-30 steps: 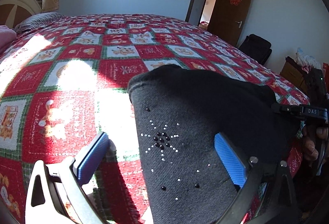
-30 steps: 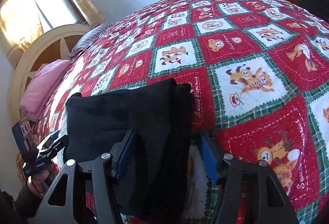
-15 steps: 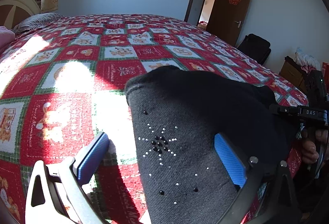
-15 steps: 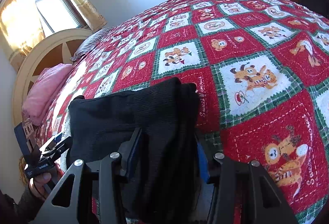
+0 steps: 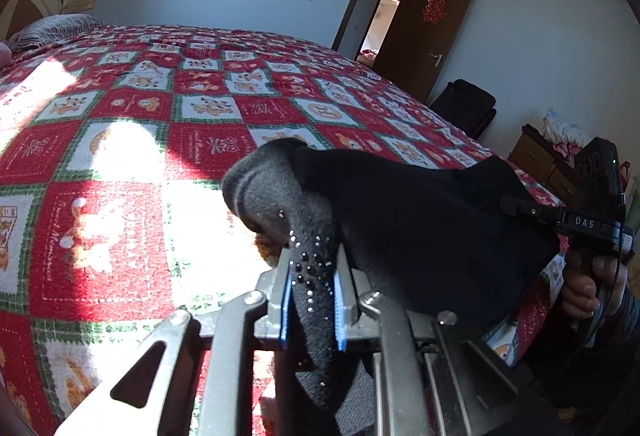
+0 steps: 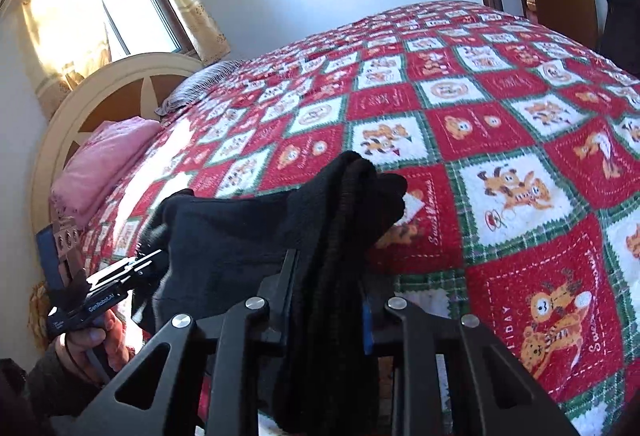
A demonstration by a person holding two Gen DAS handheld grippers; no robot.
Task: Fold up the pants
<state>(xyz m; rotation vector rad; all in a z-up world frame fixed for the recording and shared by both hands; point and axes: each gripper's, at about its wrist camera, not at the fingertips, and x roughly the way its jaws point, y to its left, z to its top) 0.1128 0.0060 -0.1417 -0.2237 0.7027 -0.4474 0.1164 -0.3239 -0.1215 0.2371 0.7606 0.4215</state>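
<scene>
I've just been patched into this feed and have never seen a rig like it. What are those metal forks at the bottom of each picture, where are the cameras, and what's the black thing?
There is no robot arm here: a person holds a two-finger gripper in each hand, with a fisheye camera on each looking along its fingers. One picture is from the left gripper, the other from the right gripper. Both are clamped on the black pants, one at each end, the fabric bunched between them over a bed with a red patchwork quilt. A pink pillow lies by the headboard.

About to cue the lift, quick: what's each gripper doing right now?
Left gripper: closed on the black pants, at the beaded corner.
Right gripper: closed on the black pants' bunched edge.
</scene>
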